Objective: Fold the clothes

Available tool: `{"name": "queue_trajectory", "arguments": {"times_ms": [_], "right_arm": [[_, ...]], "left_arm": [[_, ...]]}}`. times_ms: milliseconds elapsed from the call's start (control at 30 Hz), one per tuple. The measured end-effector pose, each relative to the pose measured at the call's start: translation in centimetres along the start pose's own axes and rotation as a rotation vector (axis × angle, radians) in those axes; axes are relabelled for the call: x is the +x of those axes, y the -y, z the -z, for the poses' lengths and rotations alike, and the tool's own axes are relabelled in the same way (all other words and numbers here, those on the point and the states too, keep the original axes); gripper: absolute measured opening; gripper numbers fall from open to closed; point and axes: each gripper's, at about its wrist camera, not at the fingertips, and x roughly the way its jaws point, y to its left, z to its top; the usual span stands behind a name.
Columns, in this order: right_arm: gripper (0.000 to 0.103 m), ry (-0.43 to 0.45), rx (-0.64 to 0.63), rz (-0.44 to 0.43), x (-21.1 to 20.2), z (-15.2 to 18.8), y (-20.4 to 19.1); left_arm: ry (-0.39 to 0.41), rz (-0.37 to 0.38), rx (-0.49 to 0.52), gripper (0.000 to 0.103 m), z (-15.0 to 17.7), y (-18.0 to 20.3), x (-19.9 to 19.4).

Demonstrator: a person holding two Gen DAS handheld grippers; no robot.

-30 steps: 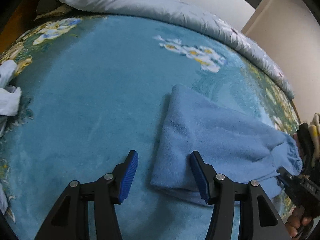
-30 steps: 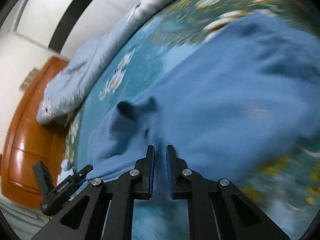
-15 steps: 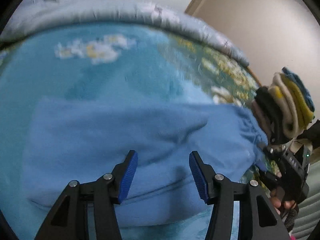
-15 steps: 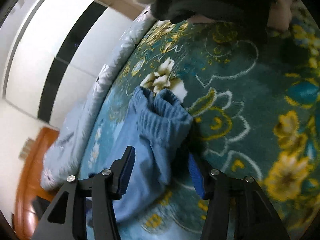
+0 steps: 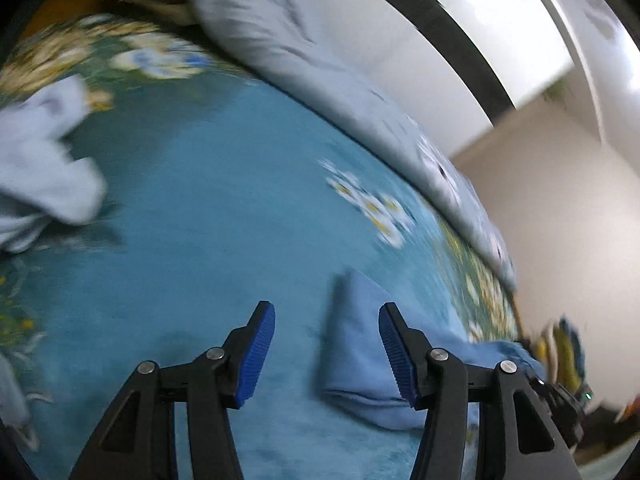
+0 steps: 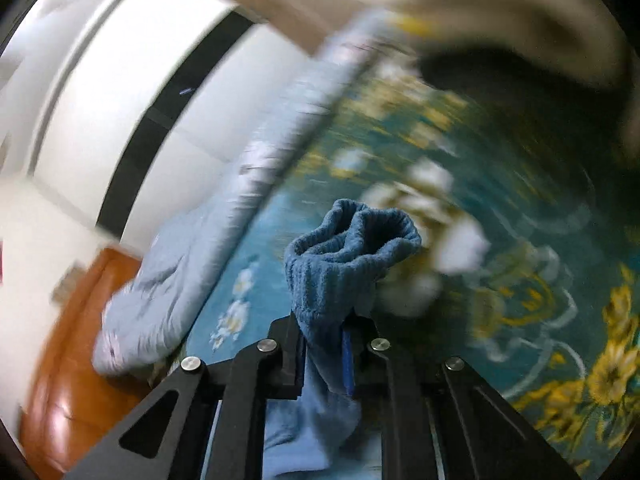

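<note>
While the right gripper (image 6: 322, 354) is clamped on the ribbed cuff end of the blue fleece garment (image 6: 340, 264), the bunched opening of that cuff stands up past its fingertips and the rest of the cloth trails down under the gripper body and out of sight. The left gripper (image 5: 326, 350) holds nothing: its blue pads (image 5: 258, 354) are spread wide above the bed, with the garment's near corner lying partly between them and under the right-hand finger, not pinched.

In the left wrist view the blue fleece garment (image 5: 360, 364) lies on the teal floral blanket (image 5: 192, 208) as a flattened, doubled-over shape with a tidy folded edge toward the camera. Its far end runs off to the lower right, where the other gripper is only partly visible. That suggests at least one fold is already in. What remains, judging by the lifted cuff, is probably to carry that end across and lay it down, then press the bundle flat.

Further out, a pale bluish-white cloth (image 5: 44, 160) lies crumpled at the left of the blanket, seemingly unfolded, so more work likely waits. A grey-blue quilt (image 5: 320, 64) is bunched along the far side of the bed against the white wall (image 5: 460, 20). Both views are blurred, so finer detail cannot be read.
</note>
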Motion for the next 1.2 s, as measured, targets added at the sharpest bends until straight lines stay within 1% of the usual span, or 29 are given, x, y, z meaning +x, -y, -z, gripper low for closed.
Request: {"name": "queue_trajectory", "arguments": {"times_ms": [67, 167, 233, 333, 400, 433, 467, 600, 633, 700, 767, 800, 833, 900, 1000, 1067, 1133, 1167, 1200], "right_arm": [[0.014, 0.003, -0.114, -0.026, -0.2, 0.6, -4.3], [0.014, -0.053, -0.289, -0.082, 0.3, 2.8, -10.8], [0.014, -0.156, -0.381, -0.124, 2.3, 5.5, -15.0], [0.014, -0.235, -0.462, -0.141, 5.1, 9.7, -18.6], [0.014, -0.273, -0.524, -0.117, 6.7, 12.6, -20.0], [0.014, -0.297, -0.557, -0.104, 7.9, 13.8, -20.2], [0.014, -0.317, -0.608, -0.078, 9.0, 15.7, -20.6], [0.015, -0.349, -0.761, 0.016, 11.1, 20.1, -20.7], [0.017, -0.356, -0.782, 0.031, 11.4, 20.5, -20.5], [0.018, -0.37, -0.823, 0.06, 11.9, 21.4, -20.0], [0.021, -0.382, -0.878, 0.07, 11.9, 22.2, -19.8], [0.026, -0.386, -0.896, 0.061, 11.7, 22.3, -19.8], [0.042, -0.39, -0.914, 0.051, 11.6, 22.5, -19.9], [0.054, -0.415, -0.913, -0.008, 10.8, 22.5, -19.5], [0.055, -0.452, -0.91, -0.098, 9.6, 22.6, -18.8], [0.055, -0.428, -0.878, -0.106, 8.2, 21.3, -18.1], [0.055, -0.398, -0.807, -0.119, 6.8, 19.1, -16.9], [0.055, -0.368, -0.772, -0.112, 6.1, 17.8, -16.3], [0.055, -0.328, -0.738, -0.086, 5.4, 16.5, -15.3]], "left_arm": [[0.012, 0.006, -0.041, 0.058, -0.3, -1.7, -0.8], [0.015, 0.011, -0.049, 0.059, -0.2, -2.8, -1.1], [0.009, 0.022, -0.05, 0.059, -0.2, -3.2, -1.3], [0.007, 0.033, -0.061, 0.059, -0.3, -3.8, -1.7], [0.013, 0.031, -0.061, 0.059, -0.5, -4.0, -1.9], [0.014, 0.028, -0.063, 0.059, -0.6, -4.3, -2.1], [0.016, 0.025, -0.066, 0.059, -0.6, -4.5, -2.3], [0.005, 0.016, -0.072, 0.059, -0.4, -5.1, -2.4], [-0.001, 0.014, -0.071, 0.059, -0.3, -5.1, -2.2], [-0.016, 0.018, -0.067, 0.059, -0.1, -4.8, -1.7], [-0.039, 0.03, -0.05, 0.059, 0.3, -4.0, -1.0], [-0.048, 0.038, -0.039, 0.059, 0.5, -3.5, -0.7], [-0.059, 0.046, -0.025, 0.06, 0.7, -3.0, -0.4], [-0.085, 0.068, 0.007, 0.06, 1.1, -1.6, 0.4], [-0.12, 0.098, 0.042, 0.06, 1.8, 0.4, 1.6], [-0.142, 0.119, 0.072, 0.06, 2.2, 1.8, 2.3], [-0.17, 0.143, 0.119, 0.062, 2.7, 3.6, 3.2], [-0.184, 0.15, 0.142, 0.063, 2.9, 4.5, 3.7], [-0.2, 0.146, 0.155, 0.063, 3.2, 5.2, 4.4]]}}
